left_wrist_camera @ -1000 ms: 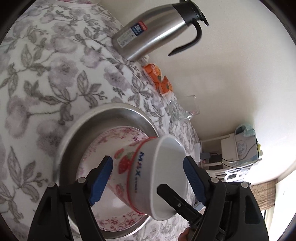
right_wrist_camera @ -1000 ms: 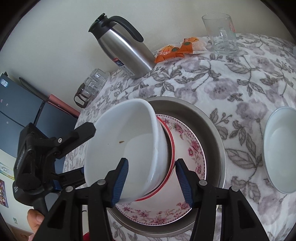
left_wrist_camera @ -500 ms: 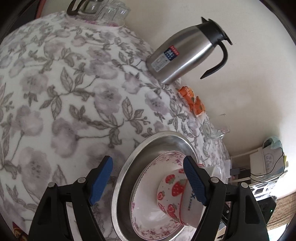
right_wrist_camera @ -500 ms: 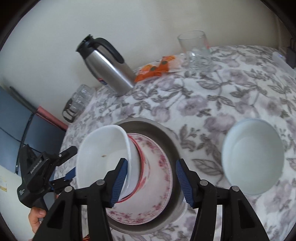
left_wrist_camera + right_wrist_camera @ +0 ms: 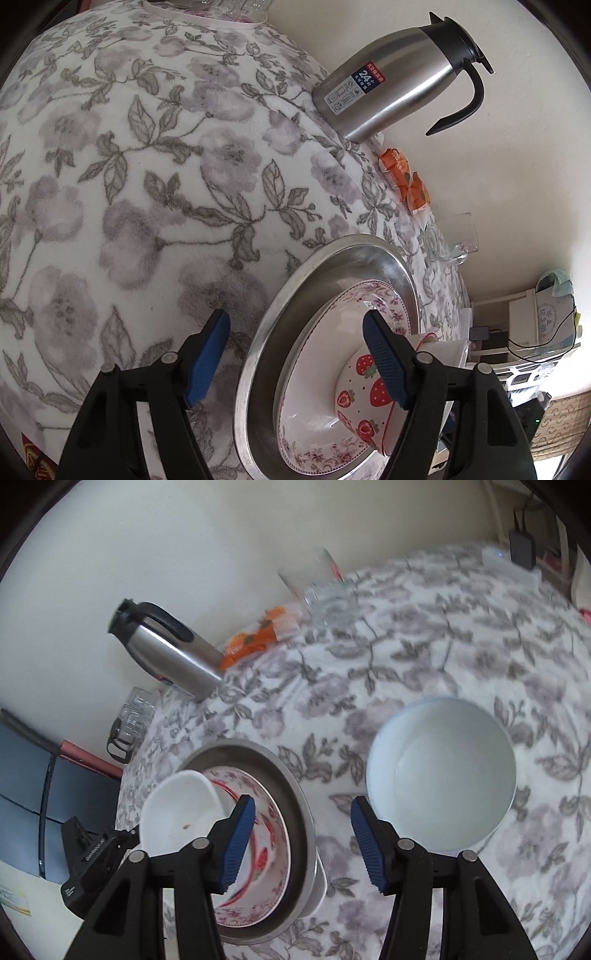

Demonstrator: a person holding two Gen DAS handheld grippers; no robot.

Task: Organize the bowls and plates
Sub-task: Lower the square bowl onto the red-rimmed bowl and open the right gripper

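A steel basin (image 5: 332,266) holds a floral plate (image 5: 354,306). On the plate a strawberry-printed bowl (image 5: 364,384) leans tilted, with a white bowl (image 5: 177,812) nested in it. My left gripper (image 5: 295,358) hovers over the basin's near rim. Its jaws are closing and only the rim and the cloth lie between them. My right gripper (image 5: 301,845) hangs over the basin's right edge, apart from the bowls, with its jaws closing a little on nothing. A pale, empty bowl (image 5: 439,775) stands on the cloth to the right of the basin.
A flower-patterned cloth (image 5: 147,184) covers the table. Along the wall stand a steel thermos jug (image 5: 388,85), orange snack packets (image 5: 406,181) and a glass mug (image 5: 450,240). Glass cups (image 5: 129,723) sit at the table's far left corner.
Both grippers have drawn back from the nested bowls, which stay tilted on the plate. The right view has swung to the right, bringing the whole pale bowl into sight.
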